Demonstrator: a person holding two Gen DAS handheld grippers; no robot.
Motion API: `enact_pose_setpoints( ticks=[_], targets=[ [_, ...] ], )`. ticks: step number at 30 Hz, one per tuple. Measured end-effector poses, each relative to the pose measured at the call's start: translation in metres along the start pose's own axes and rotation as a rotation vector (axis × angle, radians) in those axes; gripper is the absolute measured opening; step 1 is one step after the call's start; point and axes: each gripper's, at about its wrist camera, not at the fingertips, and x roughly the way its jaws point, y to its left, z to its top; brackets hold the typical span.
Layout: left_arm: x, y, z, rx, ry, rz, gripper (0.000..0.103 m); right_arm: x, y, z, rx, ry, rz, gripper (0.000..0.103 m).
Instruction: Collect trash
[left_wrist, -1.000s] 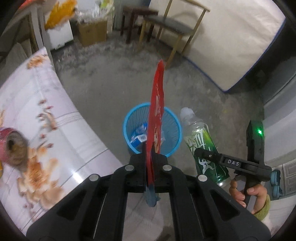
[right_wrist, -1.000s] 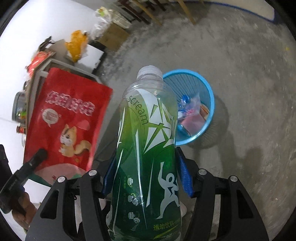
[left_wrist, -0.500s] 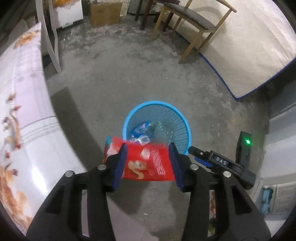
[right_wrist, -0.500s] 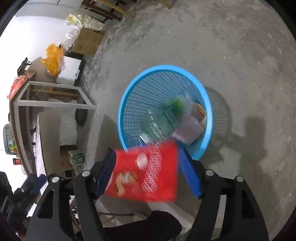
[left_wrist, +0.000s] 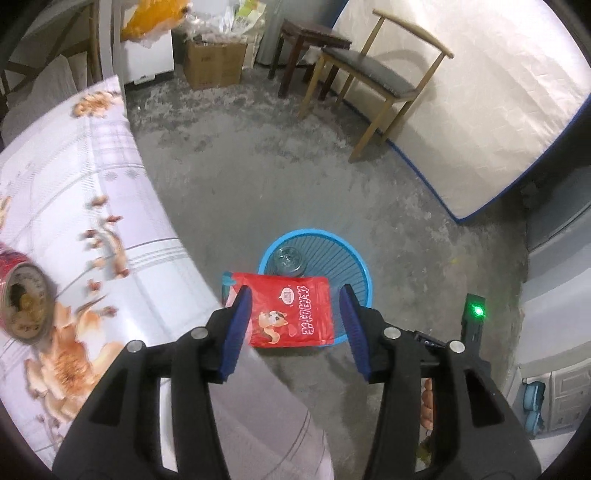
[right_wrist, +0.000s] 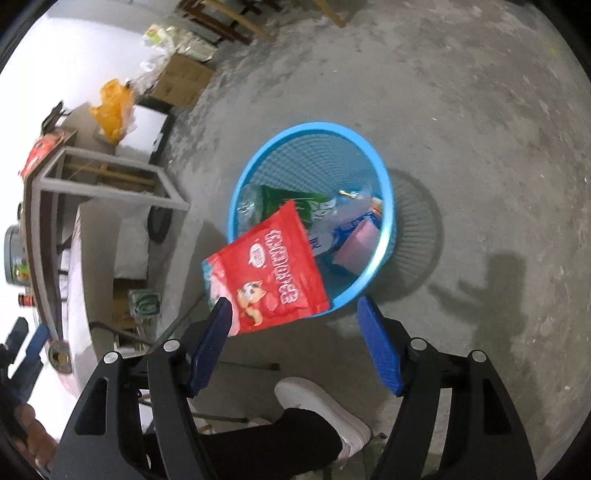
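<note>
Released red packet (left_wrist: 291, 315), lower edge claw-hidden.

My left wrist camera looks steeply down along its fingers from beside the table (left_wrist: 92, 206), taking in the floor, a wooden chair (left_wrist: 373, 74) and a leaning mattress (left_wrist: 480, 110). My right wrist camera also tilts steeply down, from nearer the blue basket (right_wrist: 384, 177), with my shoe (right_wrist: 321, 406) at the bottom. Both views share the basket, the red snack bag (left_wrist: 295, 314) over its rim and the cardboard box (right_wrist: 181, 81).
</note>
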Motion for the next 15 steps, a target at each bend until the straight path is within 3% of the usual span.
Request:
enact_pose_setpoints(
  ticks=[3, 7, 11, 15],
  targets=[
    [-0.026, 0.006, -0.011, 0.012, -0.039, -0.003, 0.052, 0.006, -0.003, -0.014, 0.06, 0.024, 0.122, 0.07],
    [-0.067, 0.023, -0.037, 0.013, -0.088, 0.005, 0.057, 0.048, -0.015, -0.055, 0.255, 0.118, 0.321, 0.073],
    [-0.096, 0.036, -0.063, 0.007, -0.111, 0.023, 0.058, 0.11, -0.02, -0.091, 0.457, 0.213, 0.408, 0.073],
    [-0.118, 0.047, -0.087, -0.004, -0.123, 0.035, 0.059, 0.16, -0.013, -0.102, 0.601, 0.234, 0.464, 0.073]
  ],
)
